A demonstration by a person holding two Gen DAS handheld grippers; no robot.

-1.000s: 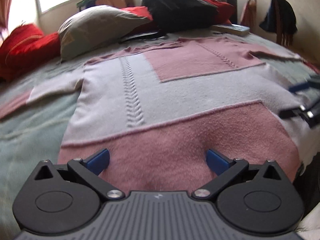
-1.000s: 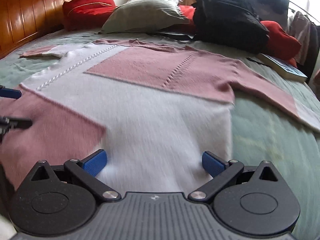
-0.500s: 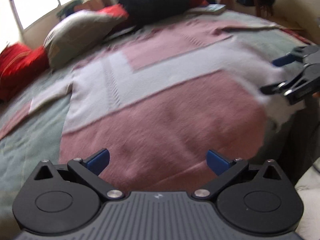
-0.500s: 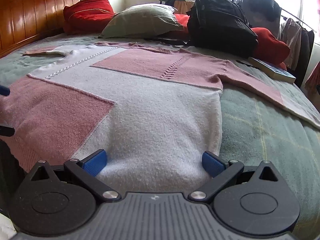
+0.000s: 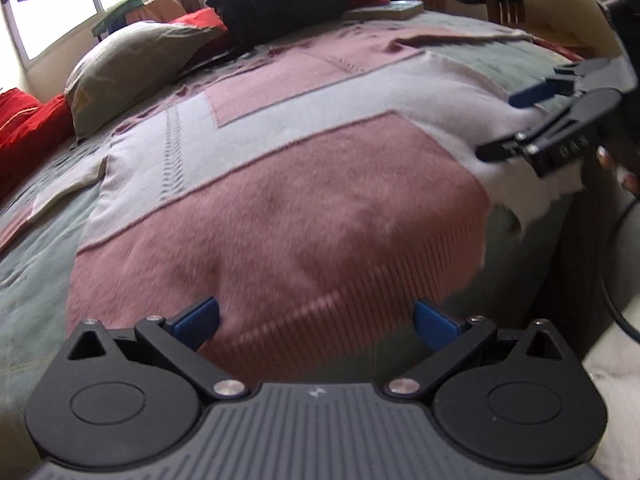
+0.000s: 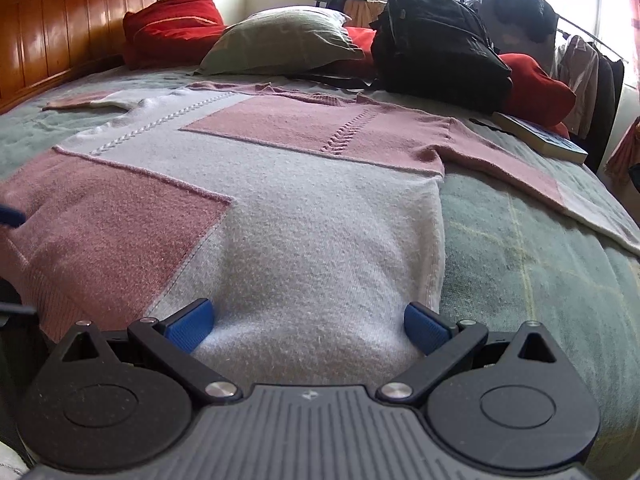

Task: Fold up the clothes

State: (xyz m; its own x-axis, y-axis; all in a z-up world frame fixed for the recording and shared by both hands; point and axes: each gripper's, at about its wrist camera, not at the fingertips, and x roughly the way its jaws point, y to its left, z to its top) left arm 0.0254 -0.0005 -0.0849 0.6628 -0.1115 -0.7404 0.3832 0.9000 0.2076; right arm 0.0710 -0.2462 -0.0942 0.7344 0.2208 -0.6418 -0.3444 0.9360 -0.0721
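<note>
Nearest, the left gripper [image 5: 316, 320] has dropped lower over the ribbed hem of the pink-and-white block-patterned knit sweater [image 5: 280, 184], jaws spread wide and holding nothing. The right gripper [image 6: 306, 324] has likewise settled at the white hem corner, jaws open around the fabric without pinching it. Seen from the left wrist, that corner looks slightly ruffled at the bed edge. The sweater stays spread flat, front up, on the green quilted bed [image 6: 520, 248], sleeves out. Beyond lie a grey-green pillow [image 6: 280, 40], a black backpack [image 6: 436, 40] and a paperback book [image 6: 540, 136]. Folding likely starts with pinching both hem corners.
</note>
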